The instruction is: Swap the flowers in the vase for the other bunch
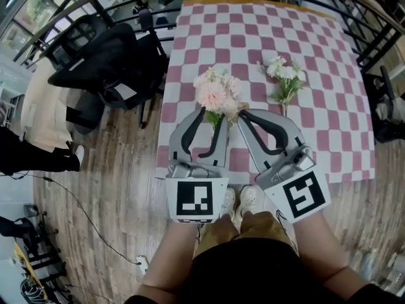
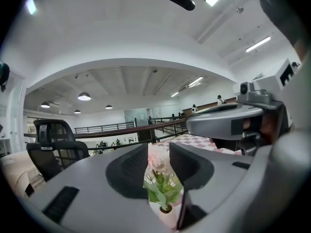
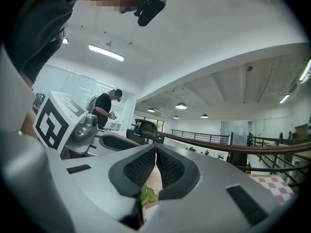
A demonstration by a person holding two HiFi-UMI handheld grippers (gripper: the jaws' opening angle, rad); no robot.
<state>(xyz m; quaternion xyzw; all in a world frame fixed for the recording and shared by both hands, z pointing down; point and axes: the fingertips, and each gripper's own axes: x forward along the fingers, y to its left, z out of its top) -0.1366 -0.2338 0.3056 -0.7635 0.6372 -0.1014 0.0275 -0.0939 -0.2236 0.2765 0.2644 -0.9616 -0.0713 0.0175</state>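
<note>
The pink flowers [image 1: 216, 94] stand in the vase [image 2: 165, 215] on the checked table [image 1: 323, 132]. The white bunch [image 1: 283, 75] lies flat on the table nearby. The left gripper [image 1: 212, 118] has its jaws apart, close to the pink flowers. The right gripper [image 1: 242, 114] has its jaws closed, and I think nothing is between them.

Above the checked tablecloth's [image 1: 316, 119] near edge, our left gripper [image 1: 214, 116] and right gripper [image 1: 243, 114] are grey curved shells with black ribbed pads [image 2: 129, 166], each carrying a white, black-marked cube [image 1: 194, 199]. Below that edge we wear a black top [image 1: 253, 274], tan trousers [image 1: 243, 228] and white shoes [image 1: 238, 201].
</note>
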